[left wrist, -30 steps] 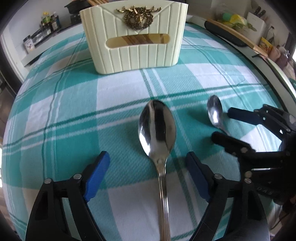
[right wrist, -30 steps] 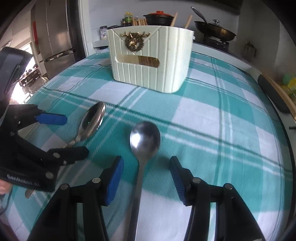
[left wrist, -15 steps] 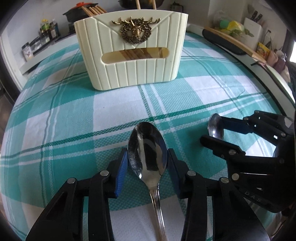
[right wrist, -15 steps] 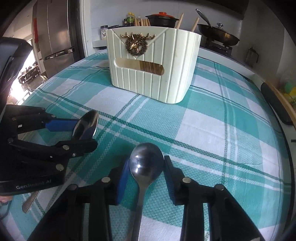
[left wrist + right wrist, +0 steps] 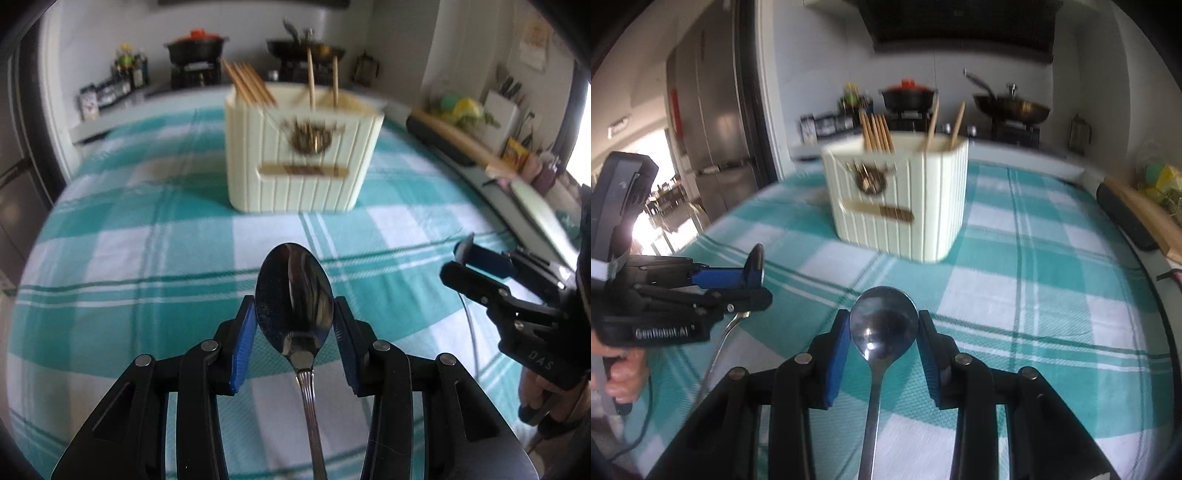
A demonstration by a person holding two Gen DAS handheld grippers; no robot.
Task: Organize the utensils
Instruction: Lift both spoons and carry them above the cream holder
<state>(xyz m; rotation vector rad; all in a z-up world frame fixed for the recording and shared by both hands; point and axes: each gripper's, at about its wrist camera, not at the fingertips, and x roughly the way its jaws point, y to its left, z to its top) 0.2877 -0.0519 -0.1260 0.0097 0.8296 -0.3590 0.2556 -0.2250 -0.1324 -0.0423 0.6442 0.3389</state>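
Left hand-held gripper [image 5: 294, 334]: blue pads clamped on the bowl of the ribbed-handled spoon [image 5: 294, 295], lifted off the checked surface [image 5: 110, 266]; its jaws have just been closing.
Right hand-held gripper [image 5: 883, 341]: clamped likewise on the plain spoon [image 5: 883, 323], jaws just closed in too.
Caddy [image 5: 301, 162]: cream, at 12 o'clock from both spoons, chopsticks [image 5: 248, 83] standing inside (blurred).
Only in right view: a refrigerator [image 5: 713, 144] at 10 o'clock, and fingers [image 5: 622, 373] on the left handle.
Only in left view: a knife block [image 5: 502, 107] at 2 o'clock.

Teal-and-white plaid tablecloth [image 5: 147, 258], cream ribbed holder [image 5: 303, 173], silver spoons [image 5: 294, 299], blue-padded black tongs [image 5: 294, 328]
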